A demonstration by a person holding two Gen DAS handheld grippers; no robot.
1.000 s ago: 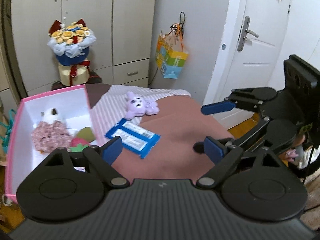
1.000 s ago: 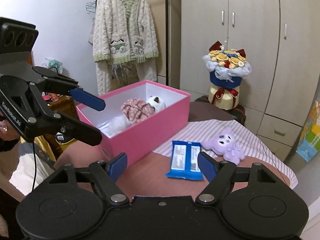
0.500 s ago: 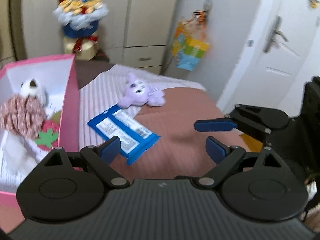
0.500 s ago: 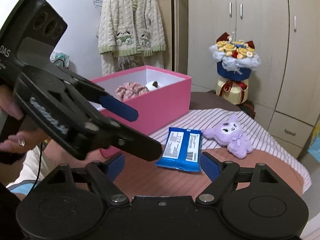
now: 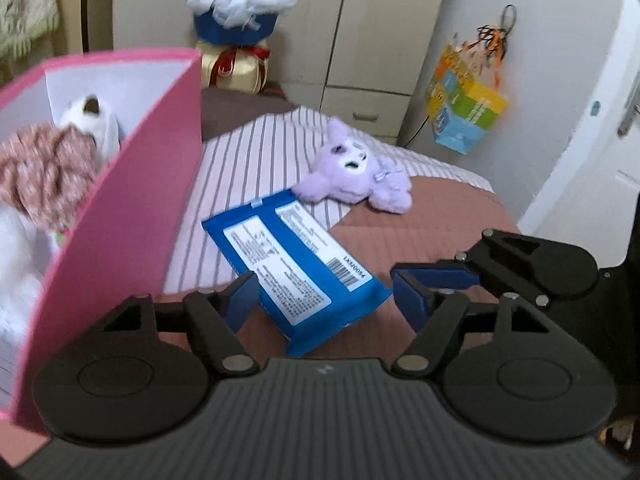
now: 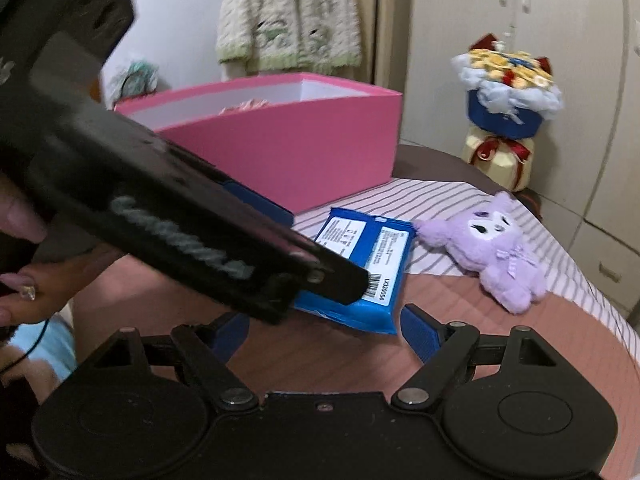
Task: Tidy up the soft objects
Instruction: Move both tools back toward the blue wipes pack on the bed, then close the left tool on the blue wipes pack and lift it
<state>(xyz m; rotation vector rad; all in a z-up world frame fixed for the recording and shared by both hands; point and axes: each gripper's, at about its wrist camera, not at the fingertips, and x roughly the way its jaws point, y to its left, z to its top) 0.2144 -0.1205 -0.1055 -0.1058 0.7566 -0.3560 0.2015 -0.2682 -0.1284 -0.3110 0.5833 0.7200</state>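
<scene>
A blue wipes pack (image 5: 296,268) lies flat on the bed, with a purple plush toy (image 5: 356,172) just behind it. My left gripper (image 5: 326,300) is low over the pack's near end. Its jaws are closing with that end between them, and the pads stand apart from the pack. My right gripper (image 6: 324,336) is open just short of the pack (image 6: 368,248), nothing between its fingers. One of the left gripper's fingers (image 6: 336,280) crosses over the pack in the right wrist view. The purple plush (image 6: 492,248) lies to the right there.
An open pink box (image 5: 132,200) stands left of the pack, holding a white plush and a pink frilly item (image 5: 44,176). A flower bouquet (image 5: 236,4), cupboards and a hanging paper bag (image 5: 464,104) lie beyond the bed. A person's hand (image 6: 24,280) grips the left tool.
Both grippers have come down and closer to the blue pack. The left jaws have narrowed. The left gripper now crosses much of the right wrist view.
</scene>
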